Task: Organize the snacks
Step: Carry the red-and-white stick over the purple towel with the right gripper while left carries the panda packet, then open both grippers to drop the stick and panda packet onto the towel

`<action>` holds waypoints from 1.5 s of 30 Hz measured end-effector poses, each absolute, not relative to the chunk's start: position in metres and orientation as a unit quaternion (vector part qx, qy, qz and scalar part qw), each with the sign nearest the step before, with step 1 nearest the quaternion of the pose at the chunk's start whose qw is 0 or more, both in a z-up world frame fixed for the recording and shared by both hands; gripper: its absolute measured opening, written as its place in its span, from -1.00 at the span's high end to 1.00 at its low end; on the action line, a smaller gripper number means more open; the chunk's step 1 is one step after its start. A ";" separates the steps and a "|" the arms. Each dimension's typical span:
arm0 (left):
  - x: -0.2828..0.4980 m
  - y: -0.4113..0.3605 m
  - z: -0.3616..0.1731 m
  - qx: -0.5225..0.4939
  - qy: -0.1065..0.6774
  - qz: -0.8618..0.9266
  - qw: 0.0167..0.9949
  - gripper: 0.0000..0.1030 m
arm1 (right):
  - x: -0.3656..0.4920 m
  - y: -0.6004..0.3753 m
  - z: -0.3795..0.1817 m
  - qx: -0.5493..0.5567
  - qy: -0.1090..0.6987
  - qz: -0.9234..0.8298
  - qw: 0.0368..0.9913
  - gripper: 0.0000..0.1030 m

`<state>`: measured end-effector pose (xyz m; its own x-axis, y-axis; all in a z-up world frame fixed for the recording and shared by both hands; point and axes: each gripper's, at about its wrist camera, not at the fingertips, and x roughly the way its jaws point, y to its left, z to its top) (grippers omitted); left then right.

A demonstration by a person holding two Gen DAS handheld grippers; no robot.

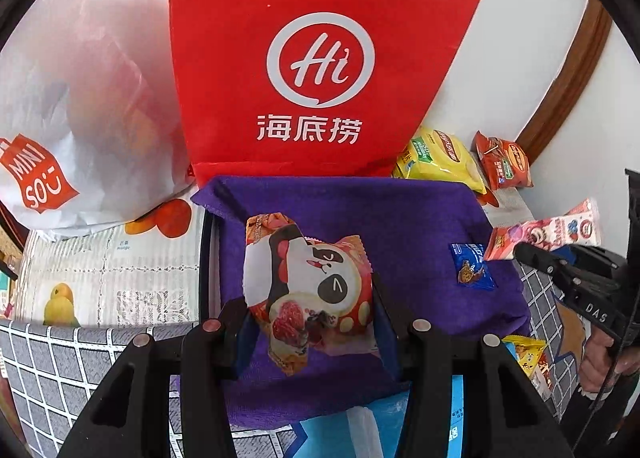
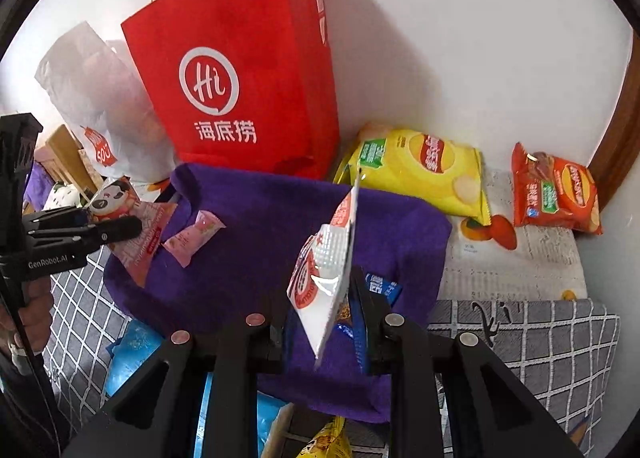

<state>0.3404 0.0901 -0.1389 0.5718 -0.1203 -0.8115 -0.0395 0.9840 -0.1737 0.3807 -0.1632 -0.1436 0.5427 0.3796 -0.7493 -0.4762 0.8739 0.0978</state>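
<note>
My left gripper [image 1: 312, 324] is shut on a panda-print snack packet [image 1: 308, 282], held just above a purple towel [image 1: 360, 209]. In the right wrist view this gripper [image 2: 134, 226] comes in from the left with the panda packet [image 2: 114, 195]. My right gripper [image 2: 324, 332] is shut on a pink and white snack packet [image 2: 326, 270], seen edge-on over the towel [image 2: 260, 225]. From the left wrist view that gripper [image 1: 520, 254] and its packet [image 1: 552, 232] hang at the towel's right edge. A small blue cookie packet [image 1: 472, 268] and a pink candy packet [image 2: 196, 234] lie on the towel.
A red paper bag [image 1: 316, 57] and a white Miniso bag [image 1: 80, 117] stand against the wall behind the towel. A yellow chip bag [image 2: 420, 173] and an orange-red chip bag [image 2: 556, 193] lie at the back right. A blue packet [image 2: 132, 354] lies on the checked mat [image 2: 540, 338].
</note>
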 end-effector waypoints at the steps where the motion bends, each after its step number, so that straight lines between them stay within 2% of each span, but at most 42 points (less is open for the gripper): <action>1: 0.341 0.091 -0.140 -0.087 0.463 -0.022 0.882 0.09 | 0.382 -0.161 -0.147 -0.056 0.416 0.245 0.874 0.55; 6: 0.344 0.087 -0.147 -0.084 0.472 -0.021 0.878 0.09 | 0.386 -0.150 -0.157 -0.034 0.431 0.261 0.863 0.55; 21: 0.349 0.076 -0.163 -0.060 0.491 -0.017 0.869 0.09 | 0.385 -0.124 -0.184 -0.081 0.477 0.256 0.837 0.52; 23: 0.351 0.076 -0.165 -0.060 0.495 -0.018 0.867 0.09 | 0.386 -0.126 -0.184 -0.084 0.481 0.253 0.835 0.43; 25: 0.352 0.076 -0.167 -0.062 0.498 -0.020 0.865 0.09 | 0.387 -0.128 -0.182 -0.084 0.480 0.248 0.837 0.20; 27: 0.353 0.075 -0.168 -0.063 0.500 -0.022 0.863 0.09 | 0.388 -0.130 -0.177 -0.083 0.474 0.245 0.842 0.10; 45: 0.354 0.072 -0.169 -0.076 0.513 -0.047 0.854 0.07 | 0.374 -0.154 -0.125 -0.028 0.393 0.229 0.890 0.02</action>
